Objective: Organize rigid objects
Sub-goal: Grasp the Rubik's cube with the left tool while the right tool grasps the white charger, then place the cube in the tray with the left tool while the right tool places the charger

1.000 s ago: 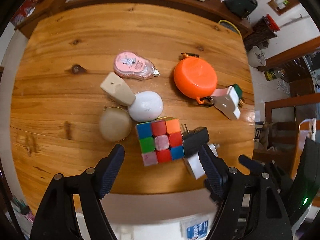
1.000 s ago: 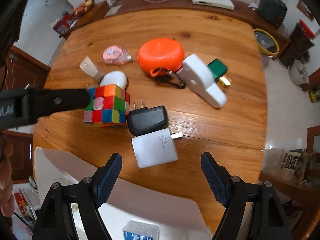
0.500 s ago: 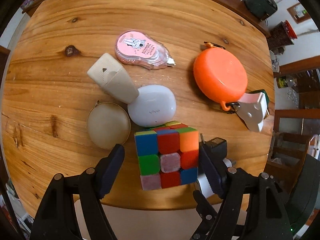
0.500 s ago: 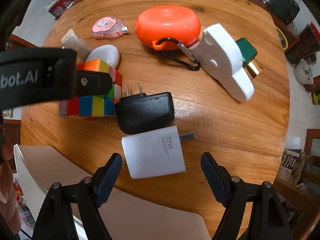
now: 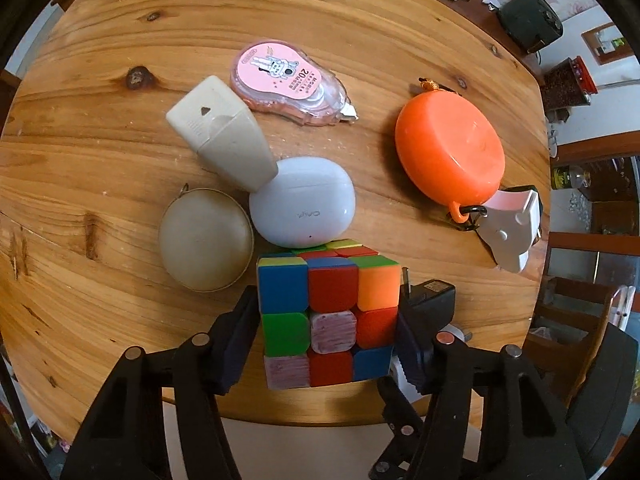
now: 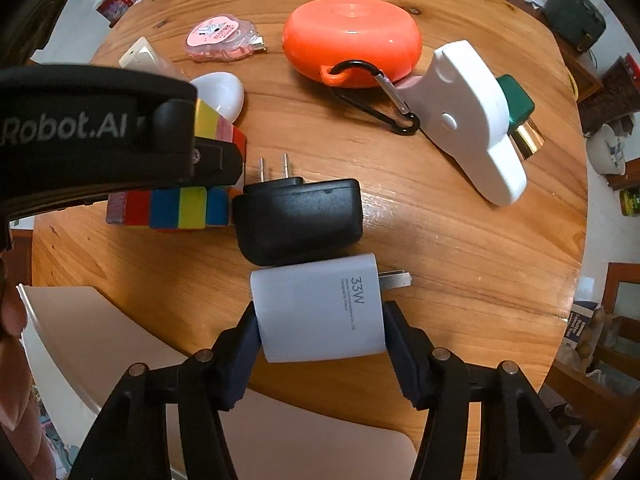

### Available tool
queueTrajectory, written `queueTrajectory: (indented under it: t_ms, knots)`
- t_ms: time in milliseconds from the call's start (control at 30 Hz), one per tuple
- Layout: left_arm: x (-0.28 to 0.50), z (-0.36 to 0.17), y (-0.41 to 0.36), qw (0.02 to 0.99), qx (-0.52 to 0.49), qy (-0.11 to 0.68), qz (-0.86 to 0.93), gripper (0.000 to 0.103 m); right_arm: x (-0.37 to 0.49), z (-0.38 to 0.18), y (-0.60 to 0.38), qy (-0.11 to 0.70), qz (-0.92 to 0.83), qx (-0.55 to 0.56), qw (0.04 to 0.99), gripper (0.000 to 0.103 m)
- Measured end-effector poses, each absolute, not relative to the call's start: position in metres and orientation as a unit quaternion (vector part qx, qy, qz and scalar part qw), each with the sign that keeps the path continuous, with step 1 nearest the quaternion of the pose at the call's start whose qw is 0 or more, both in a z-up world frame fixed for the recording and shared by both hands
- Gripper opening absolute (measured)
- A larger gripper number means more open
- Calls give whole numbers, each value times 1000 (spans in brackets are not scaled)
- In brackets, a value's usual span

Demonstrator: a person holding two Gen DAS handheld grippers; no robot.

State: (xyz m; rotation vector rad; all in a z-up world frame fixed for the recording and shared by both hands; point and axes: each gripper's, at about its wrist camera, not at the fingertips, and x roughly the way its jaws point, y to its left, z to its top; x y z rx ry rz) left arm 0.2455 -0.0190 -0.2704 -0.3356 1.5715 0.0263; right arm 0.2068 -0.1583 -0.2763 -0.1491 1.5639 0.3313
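Note:
My left gripper (image 5: 326, 332) is shut on the coloured puzzle cube (image 5: 328, 312), one finger on each side, at the round wooden table's (image 5: 120, 60) near edge. My right gripper (image 6: 320, 336) is shut on the white 33W charger (image 6: 320, 312), which lies against a black plug adapter (image 6: 298, 218). In the right wrist view the left gripper's body hides most of the cube (image 6: 176, 208). A white earbud case (image 5: 302, 202), a beige round case (image 5: 206, 240), a beige wedge-shaped adapter (image 5: 222, 134), a pink correction tape (image 5: 288, 80) and an orange round case (image 5: 450, 154) lie further back.
A white angled plug (image 6: 468, 116) with a black carabiner (image 6: 376, 108) lies on a green and gold object (image 6: 518, 112) right of the orange case (image 6: 352, 42). A pale chair seat (image 6: 100, 340) sits below the table's near edge. Furniture surrounds the table.
Both grippers moved forward and down and closed: the left one onto the cube, the right one onto the white charger. The other objects have not moved.

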Motion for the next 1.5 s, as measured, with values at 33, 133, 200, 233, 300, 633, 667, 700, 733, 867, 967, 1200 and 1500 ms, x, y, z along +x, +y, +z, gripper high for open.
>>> queueTrajectory:
  t_ms: [33, 133, 200, 233, 300, 633, 667, 700, 733, 867, 967, 1200, 1500]
  knots:
    - [244, -269, -18, 697, -149, 702, 13, 64, 206, -275, -154, 701, 146, -65, 695, 59]
    - [237, -262, -18, 706, -141, 694, 11, 63, 202, -274, -157, 701, 143, -57, 696, 59]
    - [233, -257, -19, 709, -142, 691, 9, 63, 196, -271, -168, 701, 140, -49, 698, 59]
    - [231, -254, -17, 711, -142, 688, 7, 63, 194, -270, -171, 700, 138, -45, 699, 59]
    - [228, -243, -15, 716, -139, 684, 1, 63, 192, -266, -177, 695, 135, -37, 705, 59]
    - [199, -166, -9, 751, -121, 648, -40, 63, 172, -203, -208, 646, 118, 5, 754, 59]
    - [195, -159, -8, 754, -120, 644, -44, 63, 173, -197, -206, 641, 118, 7, 759, 59]
    - [190, -148, -8, 759, -120, 638, -51, 63, 169, -187, -208, 633, 118, 9, 765, 59]
    - [186, -139, -7, 762, -120, 634, -57, 63, 166, -179, -209, 626, 117, 10, 771, 59]
    - [164, -103, -9, 776, -109, 617, -80, 63, 155, -142, -200, 591, 123, 5, 797, 59]
    - [141, -82, -10, 786, -89, 604, -97, 63, 138, -120, -198, 571, 138, 5, 809, 59]
    - [81, -60, -5, 790, -33, 598, -130, 63, 89, -96, -179, 548, 180, -1, 817, 59]
    - [19, -108, -3, 754, 20, 645, -122, 64, 31, -121, -161, 581, 214, -18, 785, 59]
